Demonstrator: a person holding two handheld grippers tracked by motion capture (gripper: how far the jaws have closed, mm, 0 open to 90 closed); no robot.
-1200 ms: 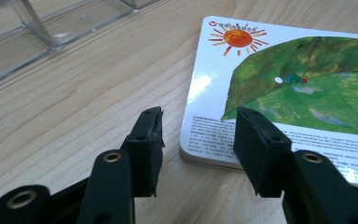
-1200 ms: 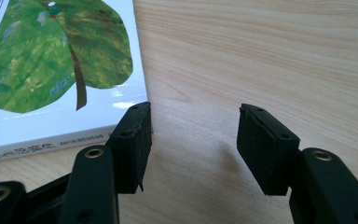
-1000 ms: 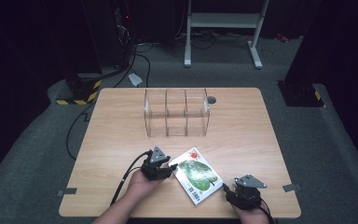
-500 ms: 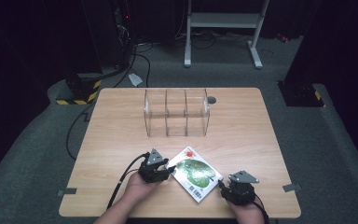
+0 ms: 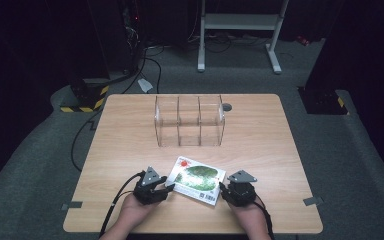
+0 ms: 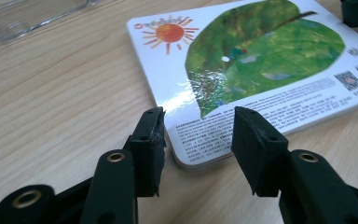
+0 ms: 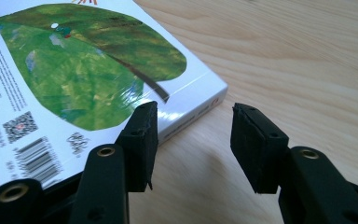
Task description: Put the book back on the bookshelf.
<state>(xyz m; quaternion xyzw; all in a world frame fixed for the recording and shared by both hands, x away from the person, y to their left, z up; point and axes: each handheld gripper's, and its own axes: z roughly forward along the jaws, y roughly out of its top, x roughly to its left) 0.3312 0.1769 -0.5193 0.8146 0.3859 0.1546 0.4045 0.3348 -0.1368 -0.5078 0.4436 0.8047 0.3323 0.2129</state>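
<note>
The book (image 5: pixel 198 174) lies flat at the near edge of the desk (image 5: pixel 260 145), its long side running left to right between 2 grippers. The left gripper (image 6: pixel 198 135), half open, has a corner between its jaws without pressing. The right gripper (image 7: pixel 193 135), closing, holds nothing. Farther off stands a clear box (image 5: pixel 189 121).

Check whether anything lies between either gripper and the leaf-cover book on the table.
Nothing visible does. The book lies flat on the bare table, with the left gripper at its left corner and the right gripper at its right corner, jaws open. The right jaws have just been closing, nothing pressed between them. The clear organizer stands farther back.
</note>
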